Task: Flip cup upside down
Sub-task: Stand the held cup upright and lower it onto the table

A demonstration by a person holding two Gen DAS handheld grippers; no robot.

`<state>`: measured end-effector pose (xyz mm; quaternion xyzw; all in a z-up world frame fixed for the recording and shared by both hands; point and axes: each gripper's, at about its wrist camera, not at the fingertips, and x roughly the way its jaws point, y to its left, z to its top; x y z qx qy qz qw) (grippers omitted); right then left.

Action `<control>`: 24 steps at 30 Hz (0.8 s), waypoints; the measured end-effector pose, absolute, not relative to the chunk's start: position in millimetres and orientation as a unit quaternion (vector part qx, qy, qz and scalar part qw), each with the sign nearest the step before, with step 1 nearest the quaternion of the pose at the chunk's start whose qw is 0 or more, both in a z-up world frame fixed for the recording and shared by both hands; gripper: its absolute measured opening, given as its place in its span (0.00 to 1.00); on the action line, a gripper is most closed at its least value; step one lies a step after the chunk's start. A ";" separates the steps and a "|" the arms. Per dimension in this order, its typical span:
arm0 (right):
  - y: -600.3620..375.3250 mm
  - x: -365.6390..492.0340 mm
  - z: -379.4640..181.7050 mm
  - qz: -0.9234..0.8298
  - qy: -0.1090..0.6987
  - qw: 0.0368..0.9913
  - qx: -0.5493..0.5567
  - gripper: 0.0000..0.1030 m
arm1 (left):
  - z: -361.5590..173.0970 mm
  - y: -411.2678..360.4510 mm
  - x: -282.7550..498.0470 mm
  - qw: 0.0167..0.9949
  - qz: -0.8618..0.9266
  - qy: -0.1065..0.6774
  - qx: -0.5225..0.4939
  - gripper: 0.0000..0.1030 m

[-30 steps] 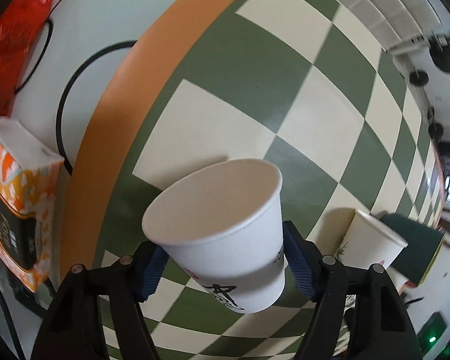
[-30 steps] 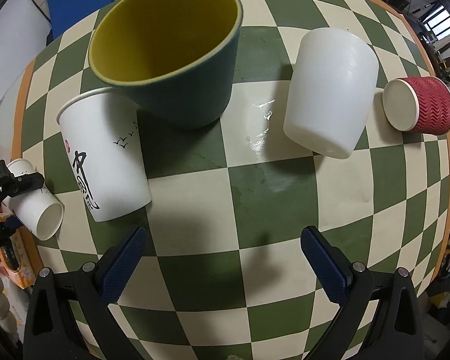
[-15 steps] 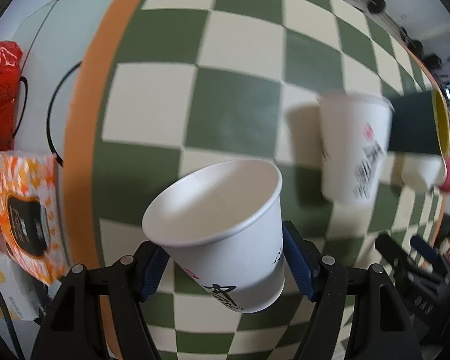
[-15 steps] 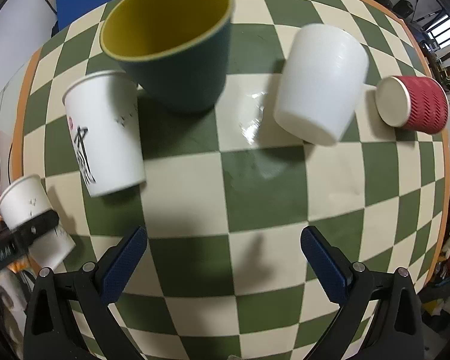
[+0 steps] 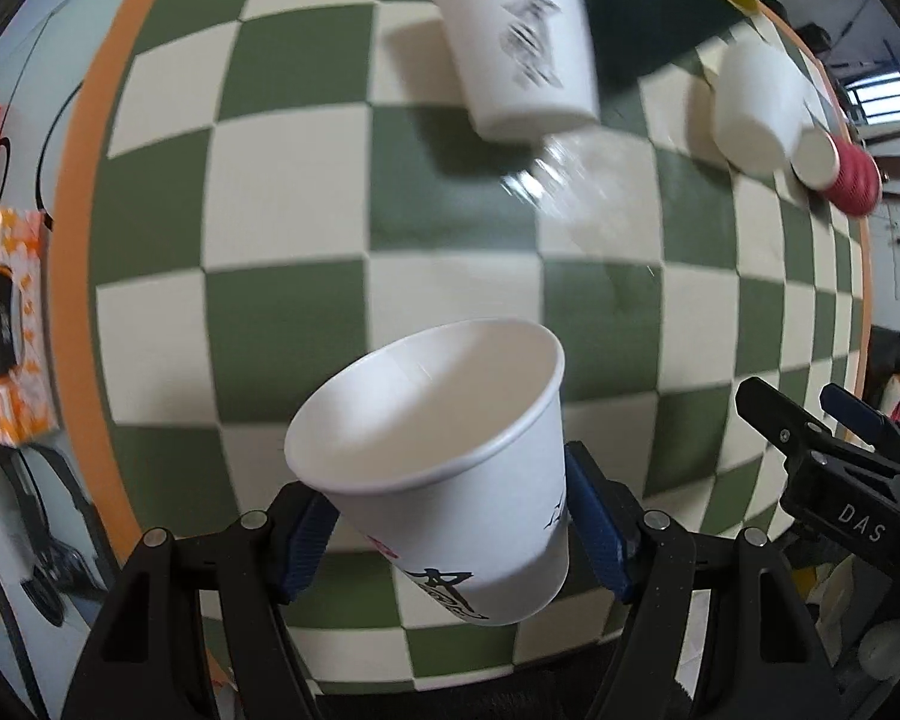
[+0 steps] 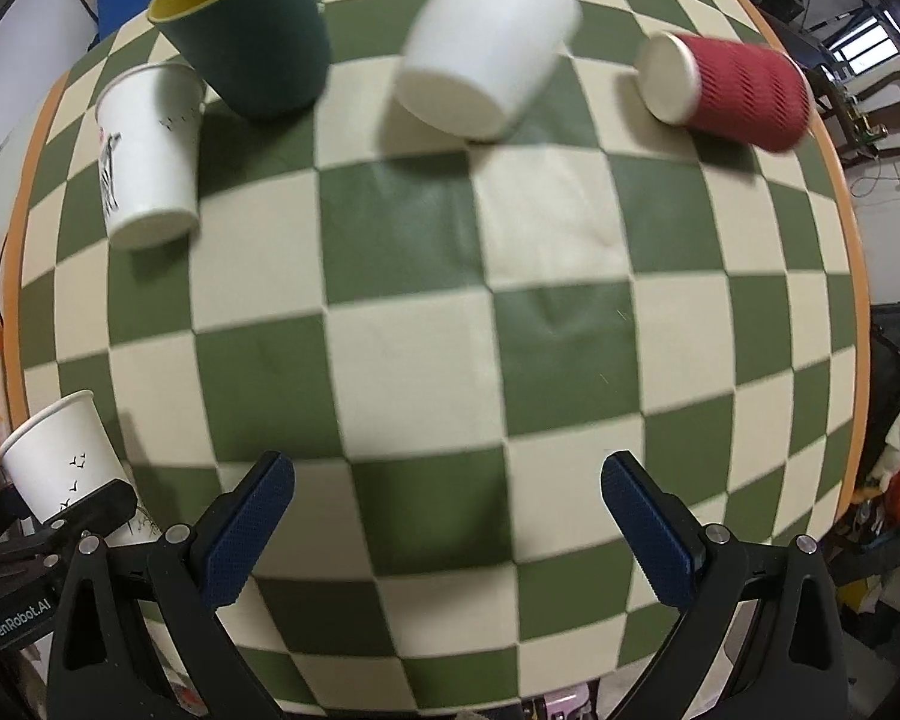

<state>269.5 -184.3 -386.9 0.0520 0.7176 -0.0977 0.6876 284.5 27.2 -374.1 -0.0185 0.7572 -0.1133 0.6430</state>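
My left gripper [image 5: 450,516] is shut on a small white paper cup [image 5: 450,474] with black and red print. It holds the cup tilted, mouth open toward the camera, above the near part of the checkered table [image 5: 306,312]. The same cup shows at the lower left of the right wrist view [image 6: 60,456], held in the left gripper [image 6: 78,510]. My right gripper [image 6: 444,510] is open and empty above the table's near side [image 6: 450,360]; it also shows in the left wrist view [image 5: 822,432].
On the far side stand a taller printed paper cup [image 6: 144,156], a dark green cup with yellow inside [image 6: 252,36], a plain white cup [image 6: 486,48] and a red ribbed cup [image 6: 732,90]. An orange box [image 5: 6,324] sits off the table's left edge.
My left gripper has swung right and back with the cup, bringing the far cups and the right gripper into its view. My right gripper has pulled back from the cups.
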 end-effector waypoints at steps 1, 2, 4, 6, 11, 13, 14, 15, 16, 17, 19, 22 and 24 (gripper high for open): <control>-191.9 265.2 -387.7 -0.098 0.718 0.687 0.053 1.00 | -373.5 21.7 278.7 0.642 -0.117 0.757 -0.015 0.67; -196.2 259.7 -387.1 -0.099 0.719 0.686 0.053 1.00 | -373.5 17.2 275.1 0.642 -0.118 0.757 -0.012 0.67; -202.2 246.4 -389.3 -0.099 0.721 0.684 0.055 1.00 | -375.6 3.4 266.7 0.641 -0.119 0.758 -0.007 0.67; -213.5 230.7 -388.7 -0.098 0.723 0.682 0.055 1.00 | -378.7 -13.2 258.3 0.639 -0.122 0.760 -0.004 0.67; -237.0 203.2 -393.7 -0.092 0.732 0.673 0.058 1.00 | -388.9 -53.1 238.9 0.633 -0.126 0.764 0.000 0.67; -248.0 193.5 -396.9 -0.090 0.734 0.670 0.058 1.00 | -394.7 -73.1 231.5 0.630 -0.129 0.766 0.007 0.67; -253.1 189.2 -397.5 -0.089 0.735 0.670 0.058 1.00 | -395.3 -76.3 229.6 0.628 -0.130 0.767 0.010 0.67; -263.5 181.9 -401.1 -0.089 0.736 0.669 0.059 1.00 | -398.1 -83.9 226.8 0.626 -0.132 0.769 0.012 0.67; -267.9 178.3 -401.9 -0.088 0.737 0.668 0.060 1.00 | -400.6 -92.3 223.0 0.620 -0.135 0.772 0.013 0.67; -274.5 173.9 -403.5 -0.088 0.738 0.667 0.061 1.00 | -402.8 -99.8 220.3 0.617 -0.137 0.775 0.013 0.67; -286.1 166.8 -405.8 -0.088 0.740 0.664 0.064 1.00 | -410.6 -118.3 214.0 0.606 -0.143 0.782 0.012 0.67; -304.5 158.9 -410.3 -0.090 0.742 0.661 0.067 1.00 | -419.1 -139.0 206.9 0.596 -0.148 0.789 0.020 0.67; -319.3 155.5 -417.6 -0.091 0.744 0.659 0.069 1.00 | -424.9 -151.6 205.3 0.594 -0.149 0.790 0.027 0.67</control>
